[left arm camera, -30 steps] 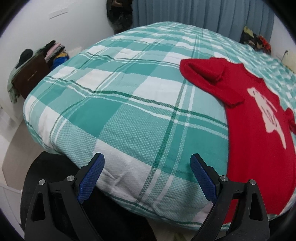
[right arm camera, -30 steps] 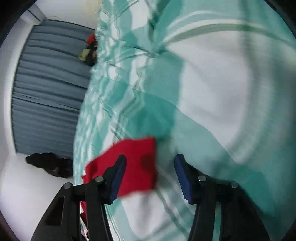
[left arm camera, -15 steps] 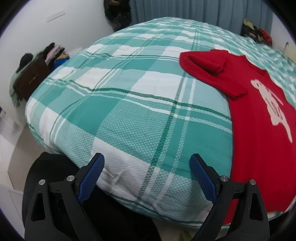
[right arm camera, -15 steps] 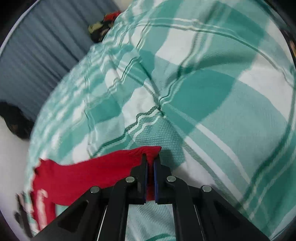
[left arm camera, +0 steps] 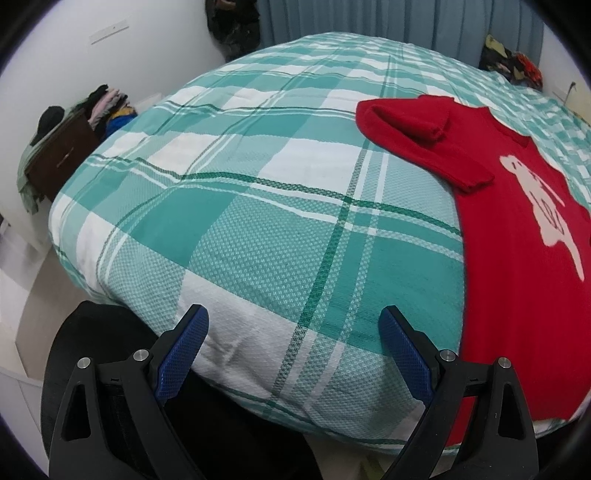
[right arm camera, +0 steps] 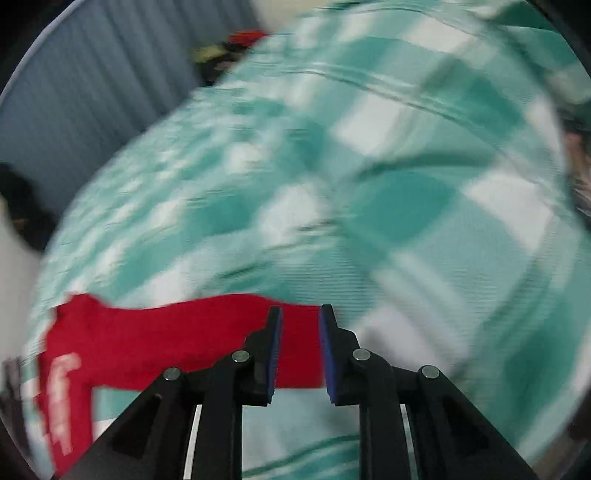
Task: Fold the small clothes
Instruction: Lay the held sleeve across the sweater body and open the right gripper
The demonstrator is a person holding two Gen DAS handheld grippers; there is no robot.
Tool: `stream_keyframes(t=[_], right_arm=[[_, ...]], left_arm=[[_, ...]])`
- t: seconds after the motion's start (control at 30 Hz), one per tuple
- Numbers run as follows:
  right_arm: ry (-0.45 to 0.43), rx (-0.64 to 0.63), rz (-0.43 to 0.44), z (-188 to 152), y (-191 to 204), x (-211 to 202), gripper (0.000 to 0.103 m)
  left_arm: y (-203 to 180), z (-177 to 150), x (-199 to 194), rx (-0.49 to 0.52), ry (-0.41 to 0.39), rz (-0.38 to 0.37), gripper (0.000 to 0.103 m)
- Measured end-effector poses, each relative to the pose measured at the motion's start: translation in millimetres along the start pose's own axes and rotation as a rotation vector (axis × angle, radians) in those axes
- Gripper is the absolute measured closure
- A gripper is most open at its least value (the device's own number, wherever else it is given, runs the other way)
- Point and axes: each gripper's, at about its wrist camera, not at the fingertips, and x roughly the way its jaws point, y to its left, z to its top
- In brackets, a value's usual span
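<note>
The bedspread is a teal-and-white check crossed by thin dark green lines. The sweater is solid red with a white figure on its front. Curtains are grey-blue. The cabinet is dark brown, the wall white. Both grippers' fingers are black with blue textured pads.

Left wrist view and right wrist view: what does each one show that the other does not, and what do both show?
Only the left wrist view shows the folded-in sleeve, the brown cabinet with piled clothes and the open left gripper over bare cover. Only the right wrist view, blurred, shows the outstretched sleeve between the right gripper jaws, which have just been opening, pads apart from it. Both show the red sweater, the checked bed cover and the grey-blue curtain.
</note>
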Motion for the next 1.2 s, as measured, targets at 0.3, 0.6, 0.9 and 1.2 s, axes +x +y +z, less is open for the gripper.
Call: stream_keyframes(t=[0.3,0.6,0.9,1.2], right_arm=[[0.216,-0.009,-0.147,-36,-11,31,0.096],[-0.006,-0.187,-0.002,-96,66,-64,0.048],[-0.176,-0.339,-0.027,-193,115,-145,0.03],[-0.122,-0.216,-0.017,-193,91,-138,0.03]], left_arm=[[12,-2,-1,-0.038,0.017,-0.029,0.008],[-11,8,-13,0.099,-0.006,-0.111,0.008],[-91,79,-27,0.525,-0.125,-0.322,0.023],[-135,87,40,0.67,0.001,-0.312,0.093]])
